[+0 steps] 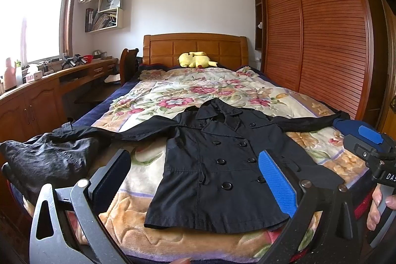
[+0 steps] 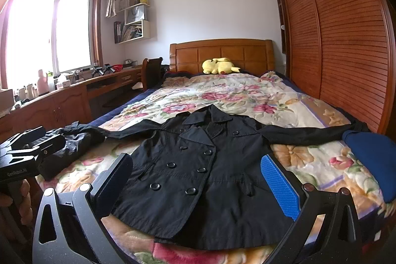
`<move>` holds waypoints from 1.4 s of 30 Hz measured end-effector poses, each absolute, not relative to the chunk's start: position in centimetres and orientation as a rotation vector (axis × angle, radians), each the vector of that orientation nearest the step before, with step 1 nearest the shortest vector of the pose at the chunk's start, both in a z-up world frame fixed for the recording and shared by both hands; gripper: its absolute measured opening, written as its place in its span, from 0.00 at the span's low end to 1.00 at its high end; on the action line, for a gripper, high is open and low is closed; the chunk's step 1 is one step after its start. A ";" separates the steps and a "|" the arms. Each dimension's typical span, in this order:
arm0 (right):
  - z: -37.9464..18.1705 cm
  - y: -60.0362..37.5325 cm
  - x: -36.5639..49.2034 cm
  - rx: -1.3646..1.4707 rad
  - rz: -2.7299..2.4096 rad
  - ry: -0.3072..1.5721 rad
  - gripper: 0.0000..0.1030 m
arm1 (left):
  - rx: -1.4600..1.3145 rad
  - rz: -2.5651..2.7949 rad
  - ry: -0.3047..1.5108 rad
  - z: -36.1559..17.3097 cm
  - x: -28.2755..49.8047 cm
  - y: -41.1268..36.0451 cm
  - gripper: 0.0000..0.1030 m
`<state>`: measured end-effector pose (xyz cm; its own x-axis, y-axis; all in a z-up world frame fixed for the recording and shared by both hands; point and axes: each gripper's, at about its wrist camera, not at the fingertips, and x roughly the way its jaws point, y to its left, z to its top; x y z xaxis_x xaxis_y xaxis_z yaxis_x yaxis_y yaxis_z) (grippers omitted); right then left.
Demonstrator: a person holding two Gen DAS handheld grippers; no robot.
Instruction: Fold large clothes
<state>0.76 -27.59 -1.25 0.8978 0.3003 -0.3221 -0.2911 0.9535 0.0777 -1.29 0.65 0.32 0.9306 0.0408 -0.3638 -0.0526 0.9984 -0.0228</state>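
Wide-spread fingers frame both views: the left gripper [image 1: 195, 180] and the right gripper [image 2: 198, 180] hover released and empty over the foot of the bed [image 1: 173, 88]. Spread flat on the floral blanket [image 2: 235, 93], face up with sleeves flung wide, lies the black double-breasted coat [image 1: 217, 165]. It looks soft, limp and moderately weighty; a sleeve cuff or the hem corners seem the sensible places to pinch. Another dark garment [image 1: 47, 160] sits bunched just beside the coat's left sleeve.

Coat [image 1: 220, 165] spread flat on blanket [image 1: 198, 88] — plush toy [image 1: 196, 60] behind it, wardrobe [image 1: 314, 36] right, crumpled garment [image 1: 49, 160] left.
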 end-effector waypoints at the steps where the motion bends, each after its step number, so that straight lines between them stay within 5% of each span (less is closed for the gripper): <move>1: -1.3 -27.6 0.8 0.029 0.307 0.339 1.00 | -0.032 0.048 0.371 0.3 -1.3 0.6 1.00; 42: -2.5 -26.6 2.2 0.023 0.353 0.390 1.00 | -0.048 0.080 0.424 -2.4 0.0 2.6 1.00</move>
